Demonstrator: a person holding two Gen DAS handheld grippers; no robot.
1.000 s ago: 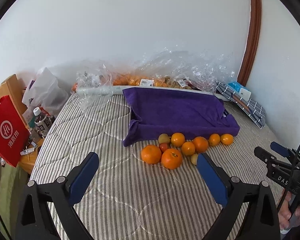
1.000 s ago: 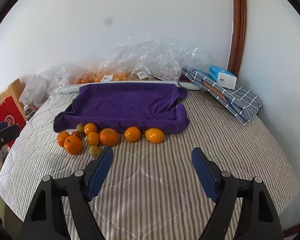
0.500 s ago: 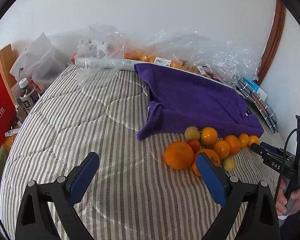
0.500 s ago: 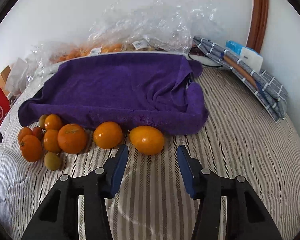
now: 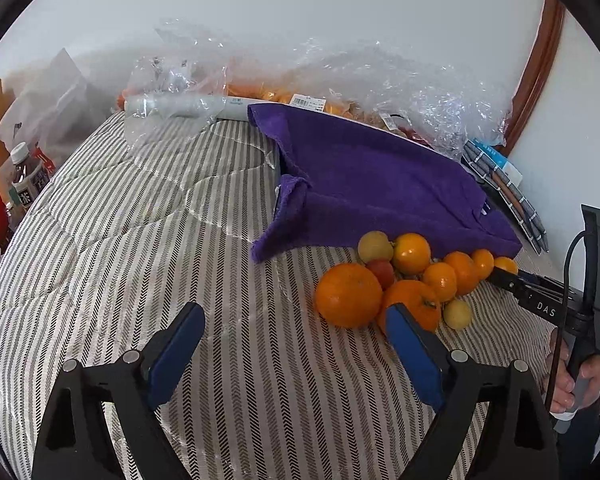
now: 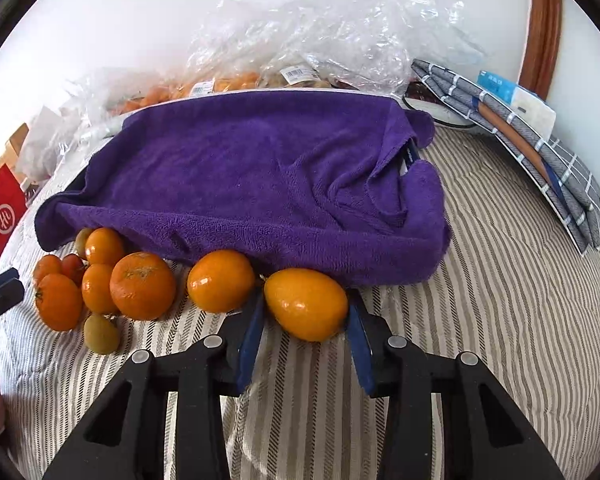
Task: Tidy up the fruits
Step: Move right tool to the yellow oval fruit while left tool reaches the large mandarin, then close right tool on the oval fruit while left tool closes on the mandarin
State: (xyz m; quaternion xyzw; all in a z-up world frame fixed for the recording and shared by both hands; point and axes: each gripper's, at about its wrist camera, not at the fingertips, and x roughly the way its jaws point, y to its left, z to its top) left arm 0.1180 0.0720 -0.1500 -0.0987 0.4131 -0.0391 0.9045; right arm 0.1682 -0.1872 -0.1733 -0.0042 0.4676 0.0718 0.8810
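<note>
Several orange, red and yellow-green fruits (image 5: 440, 280) lie on the striped bed in front of a tray draped with a purple towel (image 6: 260, 180). My right gripper (image 6: 306, 320) is closing on the rightmost oval orange fruit (image 6: 306, 302), and both blue pads touch its sides. A round orange (image 6: 220, 280) lies just left of it. My left gripper (image 5: 294, 314) is open, its jaws closing a little, with only bedcover between them. Its right pad (image 5: 412, 356) stands in front of an orange with a stem (image 5: 416, 300), beside the biggest orange (image 5: 348, 294).
Clear plastic bags of fruit (image 6: 300, 40) are piled against the wall behind the towel. A folded checked cloth (image 6: 540, 160) and a tissue packet (image 6: 516, 100) lie at the right. A red bag (image 6: 4, 212) and bottles (image 5: 26, 184) stand at the bed's left edge.
Both grippers have dropped closer to the fruits. The right jaws have narrowed from wide to touching the oval orange fruit. The left jaws stay wide, now nearer the left end of the cluster.
</note>
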